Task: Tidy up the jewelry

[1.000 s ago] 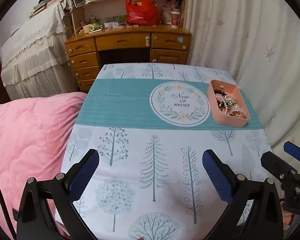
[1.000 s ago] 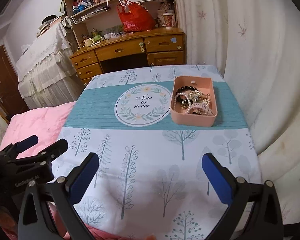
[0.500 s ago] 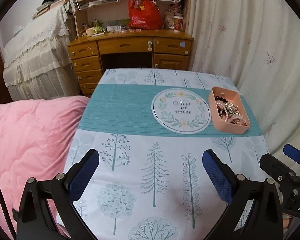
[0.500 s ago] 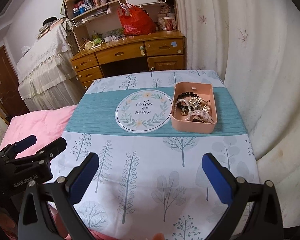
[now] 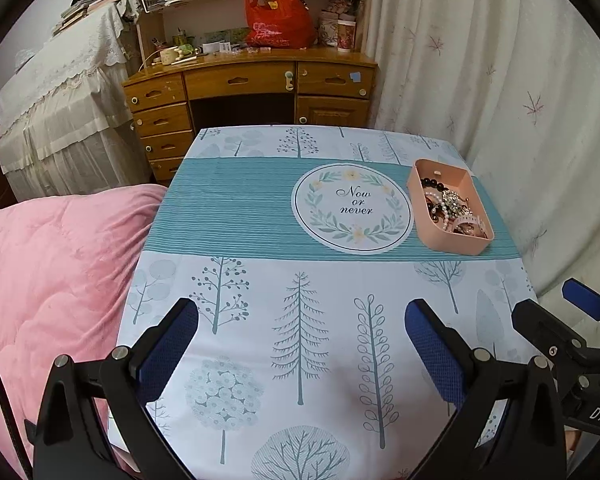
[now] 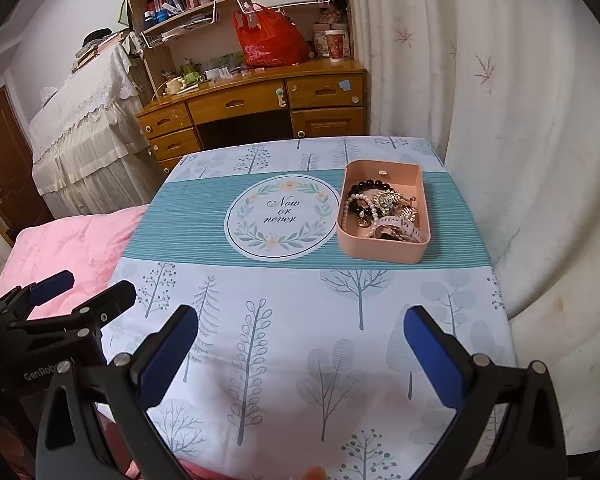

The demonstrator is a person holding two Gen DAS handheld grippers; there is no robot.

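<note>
Bare tablecloth [image 6: 300, 320] lies open before the pink tray [image 6: 380, 250] (far right).

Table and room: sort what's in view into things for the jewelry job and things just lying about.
For the job: pink tray, jewelry inside it, left gripper, right gripper.

Lying about: red bag, desk, pink quilt, curtain.

Both tongs: left [image 5: 300, 344] and right [image 6: 300, 344], black frames, blue textured pads, silver screws, white "GenRobot"/"DAS" lettering.

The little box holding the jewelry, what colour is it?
The box is a pale peach-pink, plain with no pattern; it shows best in the right wrist view.
</note>
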